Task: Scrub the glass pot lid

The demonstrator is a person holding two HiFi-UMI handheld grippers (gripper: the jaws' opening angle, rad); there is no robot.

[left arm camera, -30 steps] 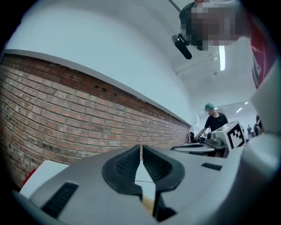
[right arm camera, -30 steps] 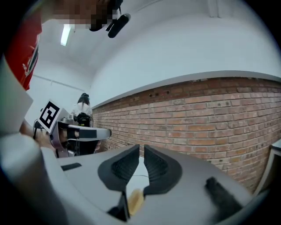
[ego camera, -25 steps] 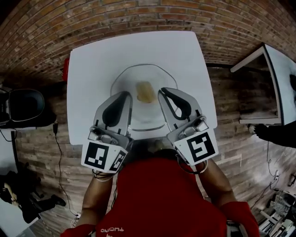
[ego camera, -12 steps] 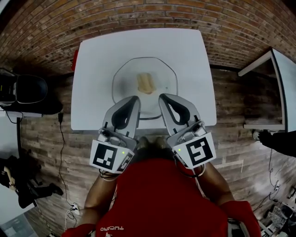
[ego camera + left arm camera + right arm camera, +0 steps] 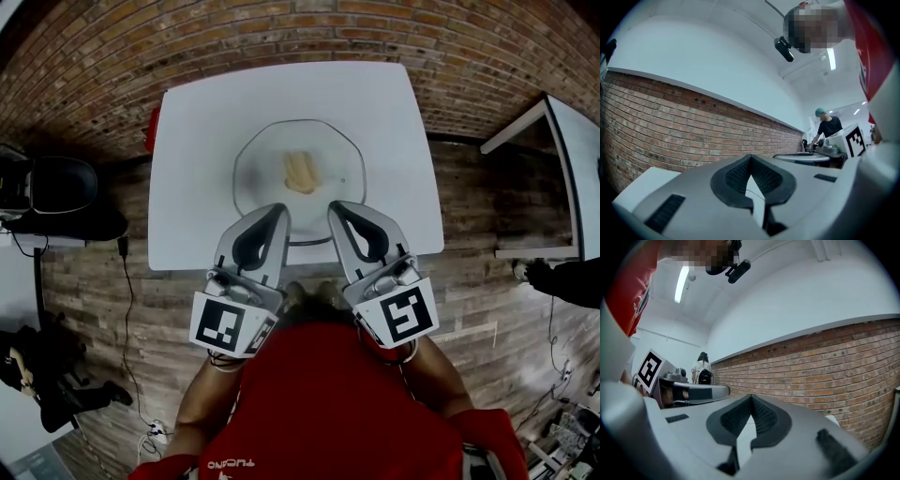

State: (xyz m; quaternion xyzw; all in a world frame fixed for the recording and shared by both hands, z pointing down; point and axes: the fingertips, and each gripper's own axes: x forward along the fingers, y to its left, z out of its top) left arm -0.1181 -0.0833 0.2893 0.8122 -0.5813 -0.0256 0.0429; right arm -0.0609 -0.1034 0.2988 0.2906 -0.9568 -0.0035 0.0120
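Note:
The glass pot lid (image 5: 267,169) lies flat in the middle of the white table (image 5: 187,141), and a yellow sponge (image 5: 299,172) rests on it. Both grippers hover over the table's near edge, side by side, tilted upward. My left gripper (image 5: 278,212) is shut and empty, its tip just short of the lid's near rim. My right gripper (image 5: 335,208) is likewise shut with nothing in it. In the left gripper view the left gripper (image 5: 751,158) has its pads together against the brick wall; the right gripper (image 5: 751,398) looks the same in the right gripper view. Neither gripper view shows the lid.
A brick wall (image 5: 281,28) runs behind the table. A red object (image 5: 151,128) peeks out at the table's far left edge. A black chair (image 5: 56,192) stands at the left and another white table (image 5: 572,159) at the right. People stand far off in both gripper views.
Both grippers have drawn back toward the table's near edge, off the lid, and their jaws have closed fully. The lid and sponge lie where they were.

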